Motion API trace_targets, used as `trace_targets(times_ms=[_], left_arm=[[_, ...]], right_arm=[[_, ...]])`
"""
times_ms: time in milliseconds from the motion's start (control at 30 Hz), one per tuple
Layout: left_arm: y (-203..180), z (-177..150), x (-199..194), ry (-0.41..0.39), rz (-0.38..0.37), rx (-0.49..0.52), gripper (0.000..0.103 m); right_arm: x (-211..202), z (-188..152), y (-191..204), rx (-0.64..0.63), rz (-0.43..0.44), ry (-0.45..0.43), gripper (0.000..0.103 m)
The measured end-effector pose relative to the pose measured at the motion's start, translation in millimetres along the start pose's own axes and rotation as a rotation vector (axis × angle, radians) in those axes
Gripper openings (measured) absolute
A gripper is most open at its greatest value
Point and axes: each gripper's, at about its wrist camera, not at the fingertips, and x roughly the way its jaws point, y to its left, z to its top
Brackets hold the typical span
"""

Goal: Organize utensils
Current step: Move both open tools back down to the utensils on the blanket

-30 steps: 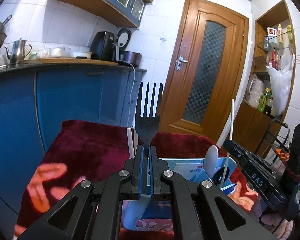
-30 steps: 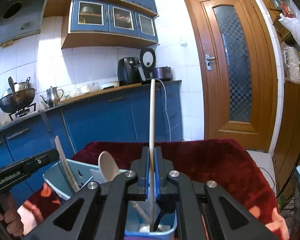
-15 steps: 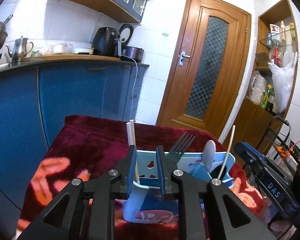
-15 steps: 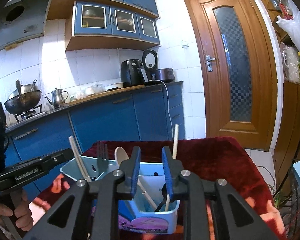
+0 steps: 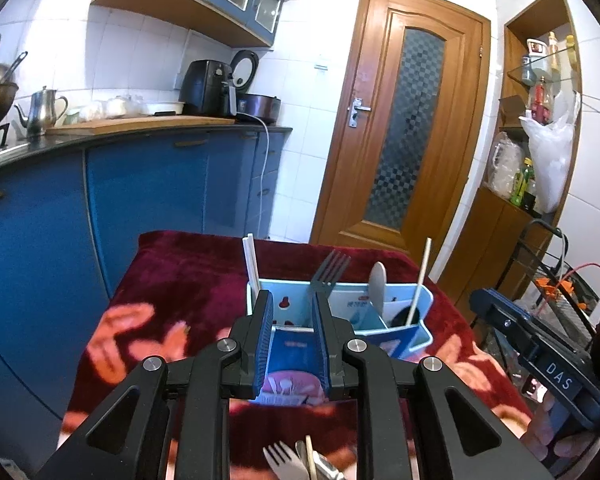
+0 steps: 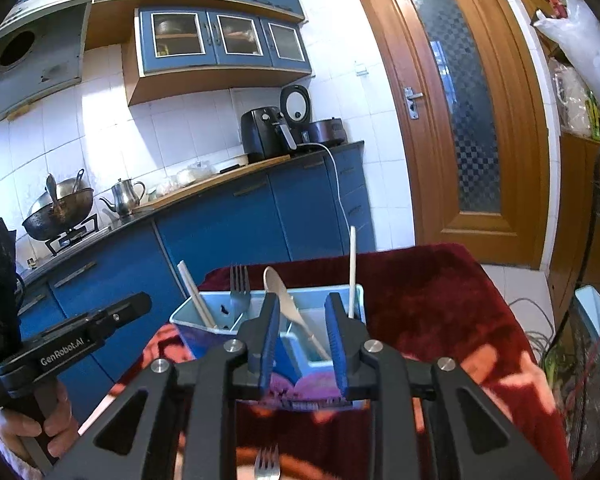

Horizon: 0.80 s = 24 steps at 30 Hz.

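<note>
A light blue utensil caddy [image 5: 420,300] [image 6: 188,316] stands on a dark red cloth. In it stand a metal fork [image 5: 330,272] [image 6: 239,284], a pale spoon [image 5: 378,284] [image 6: 280,292], a white chopstick pair [image 5: 250,260] [image 6: 196,296] and a single pale chopstick [image 5: 422,276] [image 6: 352,268]. My left gripper [image 5: 292,308] is open and empty just in front of the caddy. My right gripper [image 6: 302,312] is open and empty in front of the caddy too. Loose cutlery, with a fork [image 5: 280,460] [image 6: 267,464], lies on the cloth below the grippers.
The red cloth [image 5: 172,280] [image 6: 440,300] covers a small table. Blue kitchen cabinets [image 5: 140,200] run behind and left. A wooden door [image 5: 400,140] stands behind. A wire rack [image 5: 560,280] and shelves are at right. The other hand-held gripper shows in each view [image 5: 540,360] [image 6: 72,340].
Both grippers opened and let go: the fork and the single chopstick now stand in the caddy. Both grippers have drawn back and up from the caddy, jaws wider.
</note>
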Motion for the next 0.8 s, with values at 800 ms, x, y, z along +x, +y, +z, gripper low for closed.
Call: trace_targets(times_ms=[800], left_arm=[[3.6,-52.8,-45.2,0.144,0.002,-0.03,0.02]], right_arm=[[-53.2,-63.7,-19.6,0.096,-0.039,0.131,0.035]])
